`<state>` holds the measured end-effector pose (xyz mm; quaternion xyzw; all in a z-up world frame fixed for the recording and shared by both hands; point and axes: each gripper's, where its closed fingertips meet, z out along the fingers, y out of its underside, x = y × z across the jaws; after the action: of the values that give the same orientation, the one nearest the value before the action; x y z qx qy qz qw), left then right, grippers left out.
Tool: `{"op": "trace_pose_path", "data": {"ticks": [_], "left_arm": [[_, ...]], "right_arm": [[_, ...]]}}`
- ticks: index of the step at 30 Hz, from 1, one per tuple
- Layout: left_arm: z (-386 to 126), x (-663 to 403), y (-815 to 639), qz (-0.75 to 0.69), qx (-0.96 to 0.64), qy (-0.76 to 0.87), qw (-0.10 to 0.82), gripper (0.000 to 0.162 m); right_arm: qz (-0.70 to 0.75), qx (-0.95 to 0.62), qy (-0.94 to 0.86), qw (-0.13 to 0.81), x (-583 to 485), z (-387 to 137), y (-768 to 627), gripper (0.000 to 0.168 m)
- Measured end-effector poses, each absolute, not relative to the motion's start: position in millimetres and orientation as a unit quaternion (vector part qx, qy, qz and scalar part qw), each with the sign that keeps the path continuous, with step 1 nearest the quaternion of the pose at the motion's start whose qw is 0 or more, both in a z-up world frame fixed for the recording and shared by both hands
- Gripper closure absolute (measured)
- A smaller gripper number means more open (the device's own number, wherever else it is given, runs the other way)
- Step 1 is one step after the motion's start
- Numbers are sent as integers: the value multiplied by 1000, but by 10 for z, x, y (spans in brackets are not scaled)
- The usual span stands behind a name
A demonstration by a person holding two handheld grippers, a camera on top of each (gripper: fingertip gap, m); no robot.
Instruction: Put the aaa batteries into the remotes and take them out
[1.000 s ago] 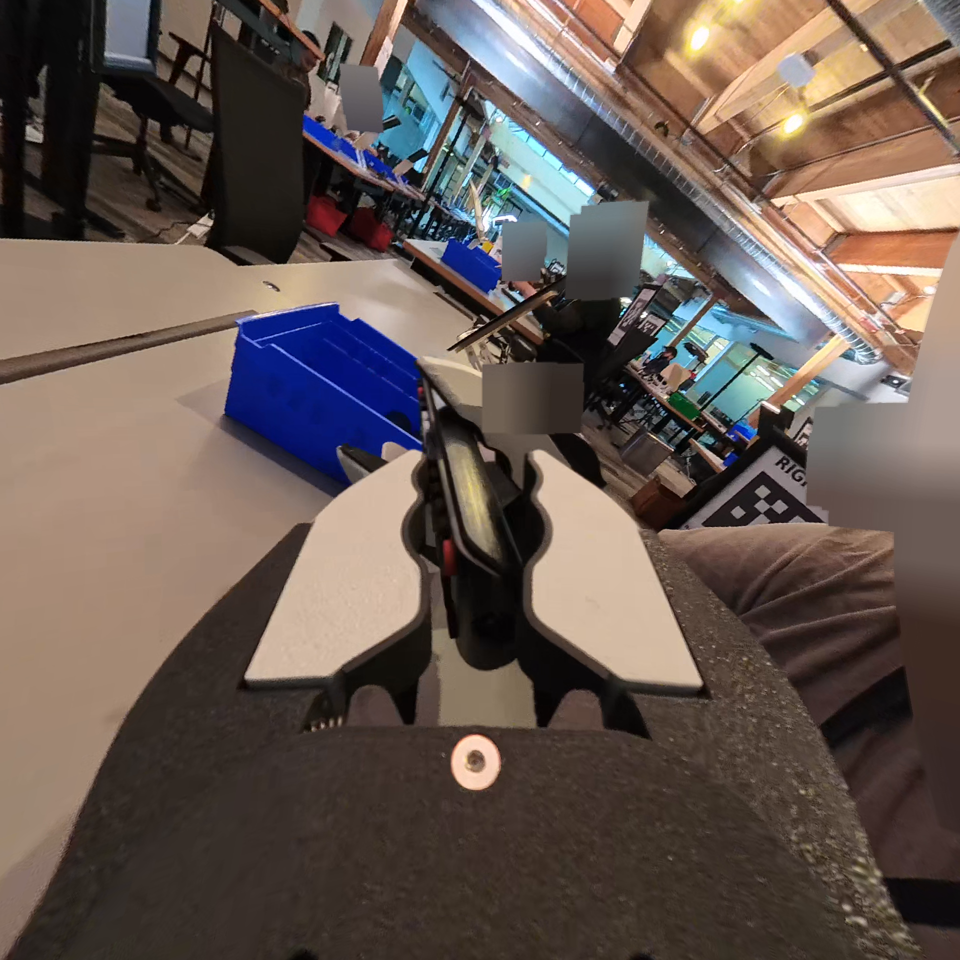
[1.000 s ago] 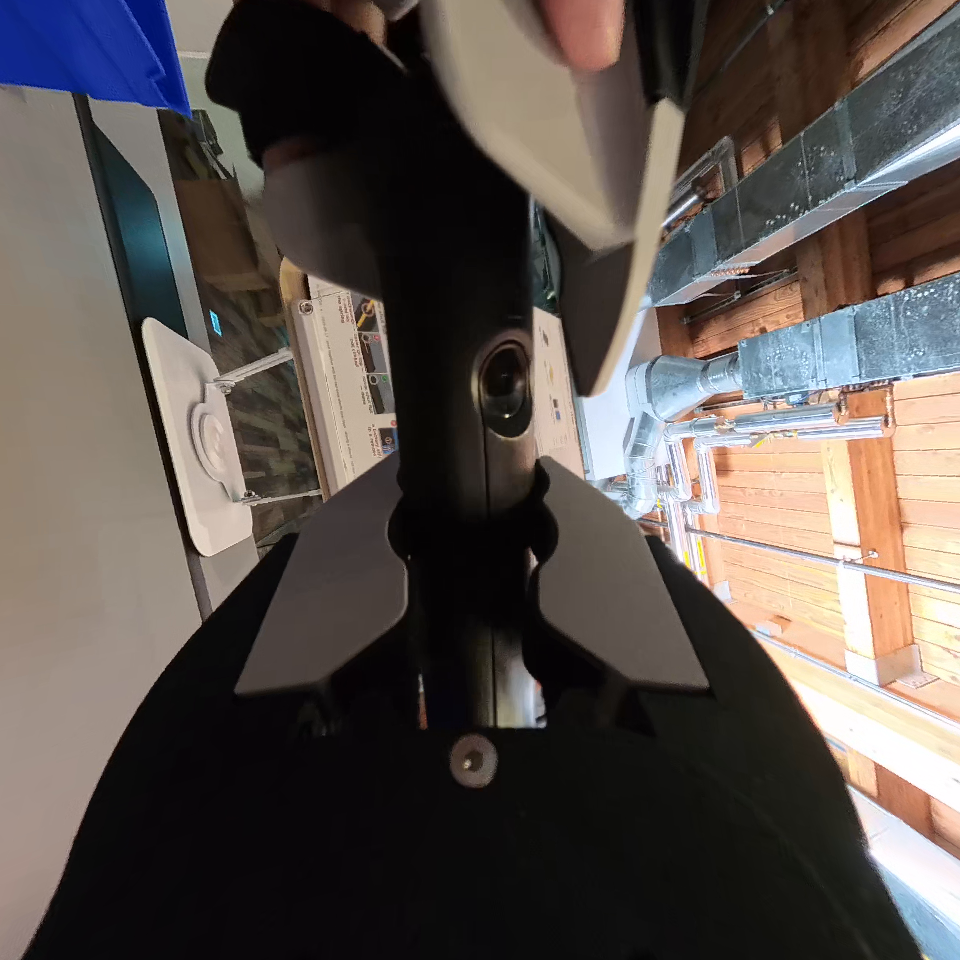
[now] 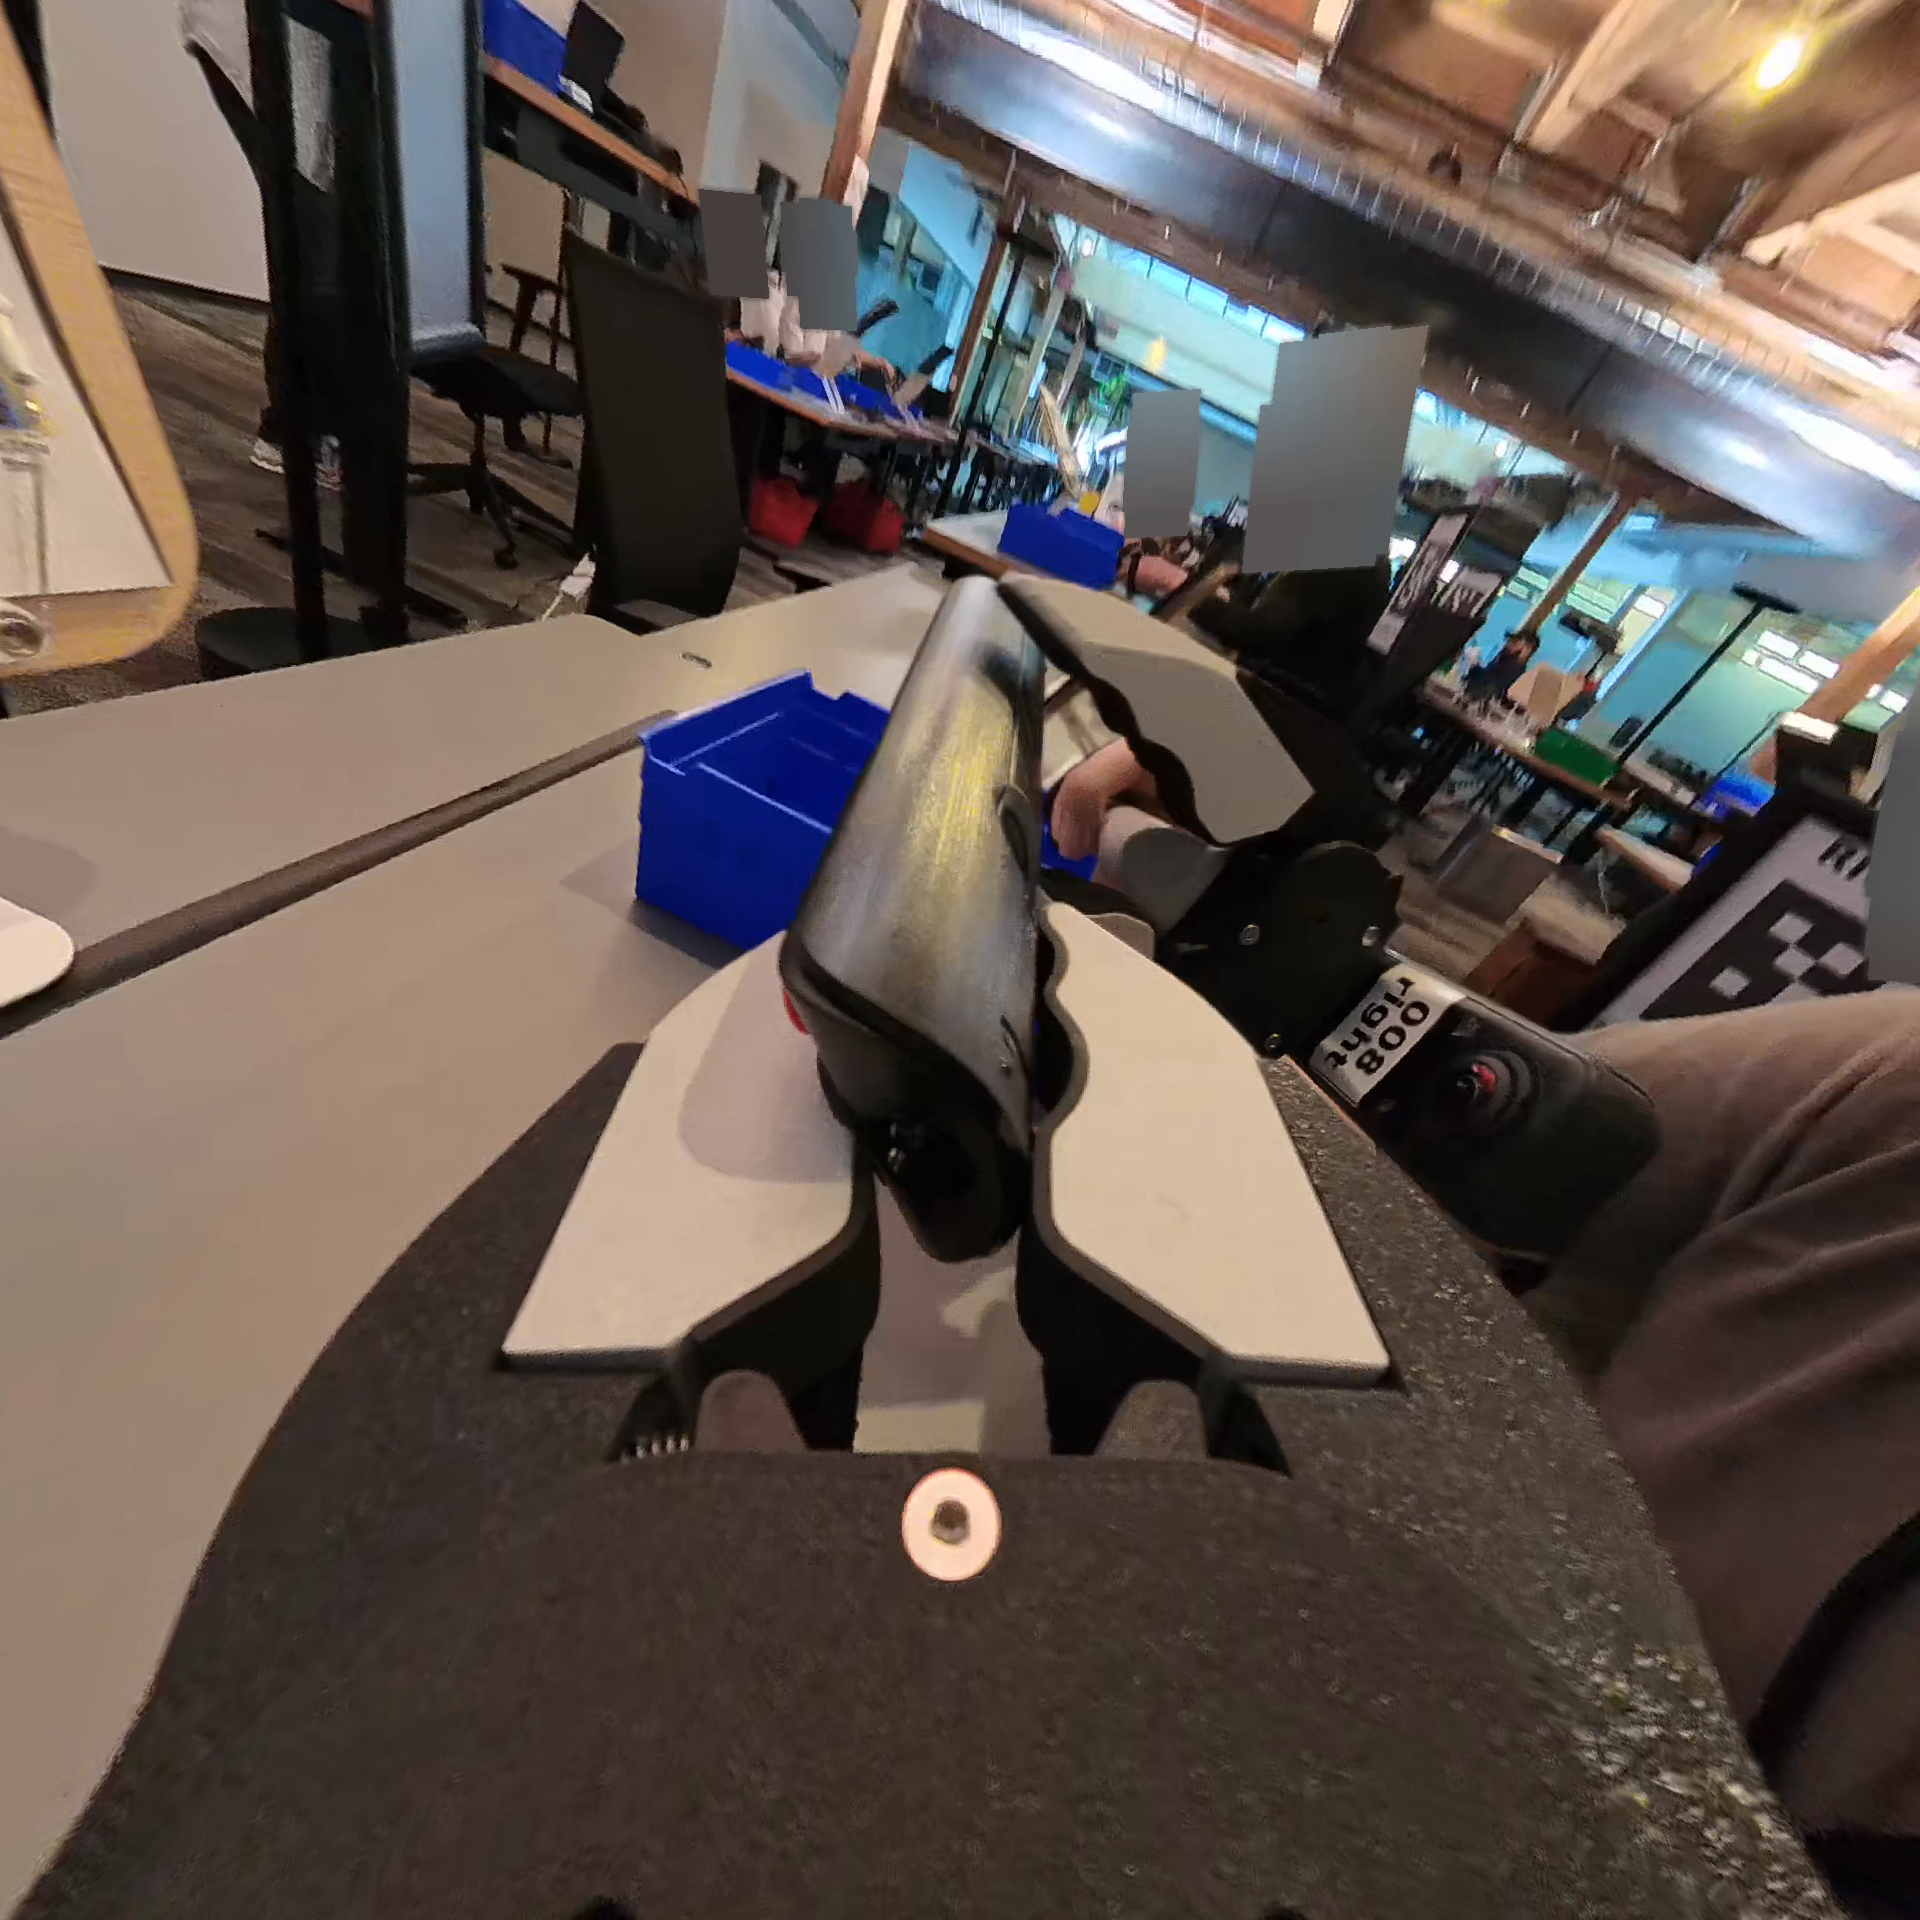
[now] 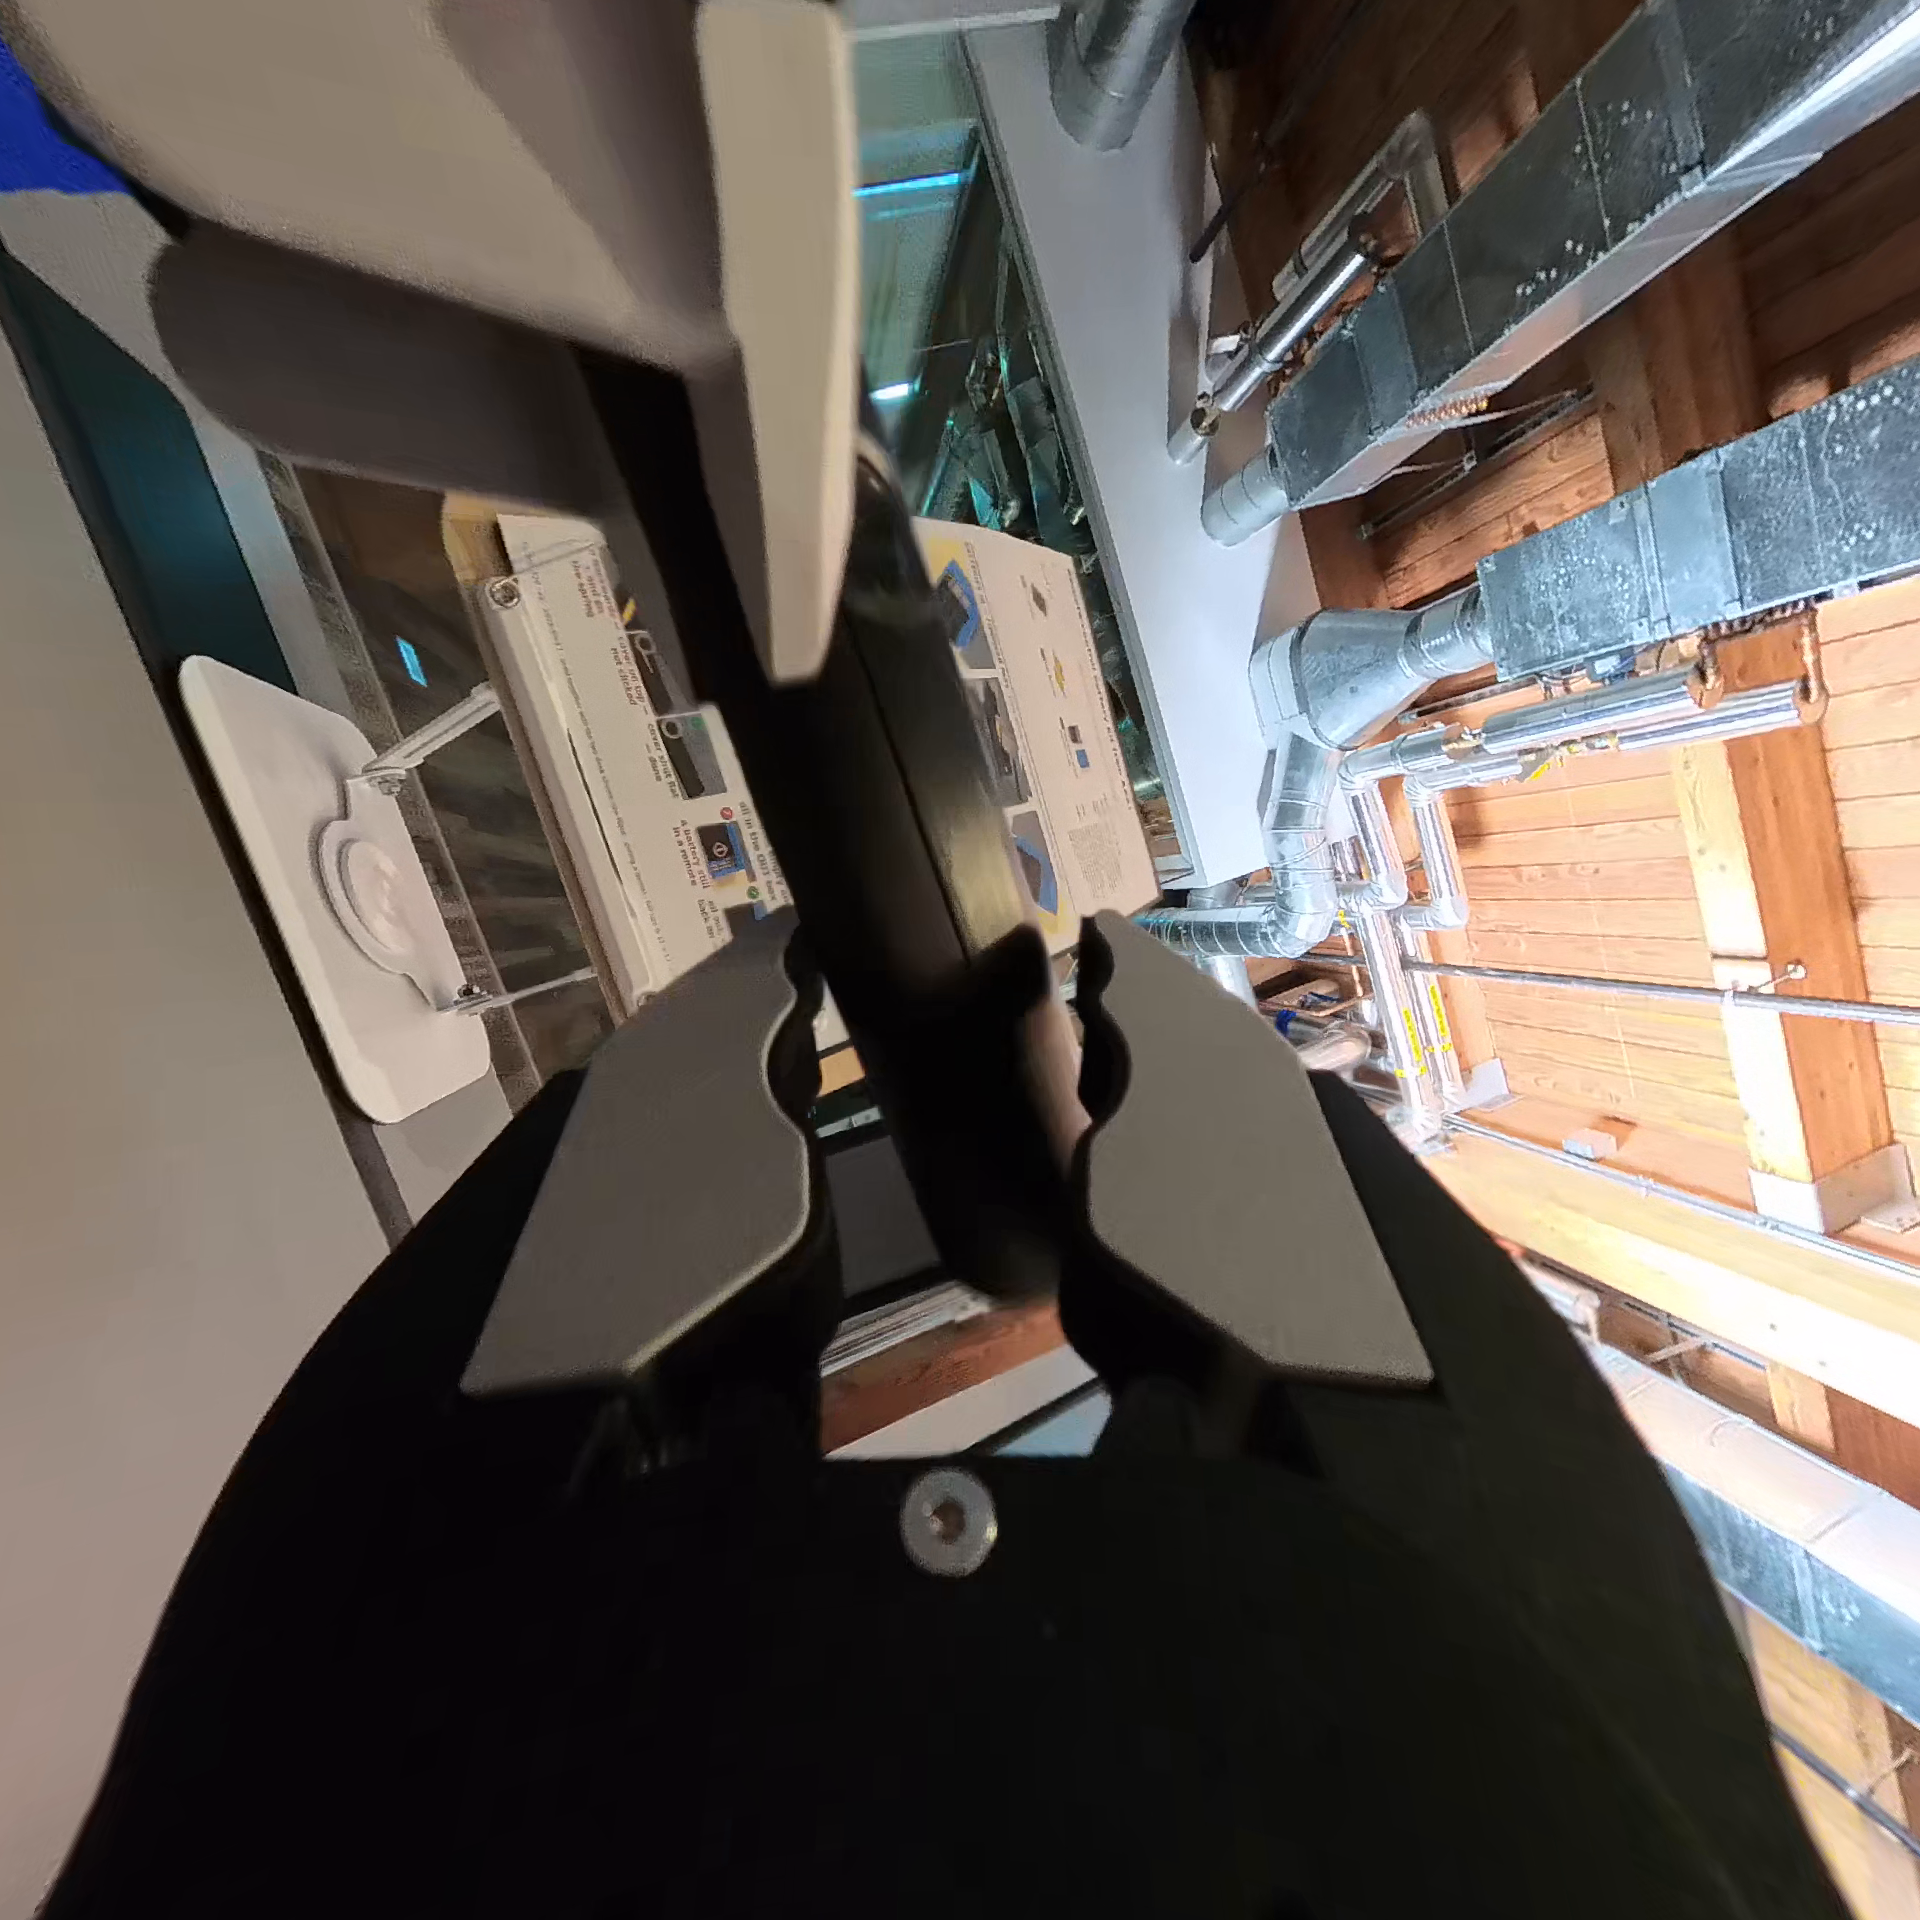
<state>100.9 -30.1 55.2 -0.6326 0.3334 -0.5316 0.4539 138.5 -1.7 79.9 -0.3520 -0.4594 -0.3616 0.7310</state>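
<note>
we have the black remote (image 3: 925,914) clamped at its near end between the pads of our left gripper (image 3: 951,1101), tilted up and away from us above the grey table (image 3: 312,1039), with its far end reaching toward our right gripper (image 3: 1164,727) across from it. in the right wrist view the same remote (image 4: 914,831) runs down between the fingers of our right gripper (image 4: 935,1039); its jaws stand apart, one pad seeming to touch the remote and a gap showing on the other side, so we judge them parted rather than clamped. we judge the remote light and rigid, a hard plastic shell whose glossy back looks slippery, so a hold across the narrow sides near one end, as we have now, should keep it from sliding; the thin battery cover is likely the part to treat gently. the left wrist view gives us the table, the blue bin (image 3: 748,810) just beyond the remote, and the right gripper's whole body. the right wrist view is turned sideways and instead shows the left gripper's pale finger (image 4: 779,312) up close, an instruction sheet (image 4: 623,748) and the ceiling ducts (image 4: 1558,260). no batteries show in either view.
</note>
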Motion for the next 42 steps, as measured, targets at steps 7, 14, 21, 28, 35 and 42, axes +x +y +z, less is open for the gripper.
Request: {"op": "trace_pose_path", "data": {"ticks": [7,14,21,28,35,42], "left_arm": [[745,782,-194,-509,-624,314,504,135],[556,885,-102,-365,-647,353,569,135],[539,974,-149,-344,-638,363,585,136],[481,1026,-181,-329,-642,389,573,133],[365,1092,-164,-269,-646,404,589,135],[385,1113,-204,-254,-630,422,600,135]], "right_arm": [[-57,-512,-383,767,1637,1021,76,101],[299,-651,-292,633,1468,809,114,67],[318,-698,-259,587,1351,553,161,63],[328,-701,-246,584,1359,591,145,52],[317,-721,-228,573,1367,425,246,39],[314,-695,-228,605,1379,498,222,39]]}}
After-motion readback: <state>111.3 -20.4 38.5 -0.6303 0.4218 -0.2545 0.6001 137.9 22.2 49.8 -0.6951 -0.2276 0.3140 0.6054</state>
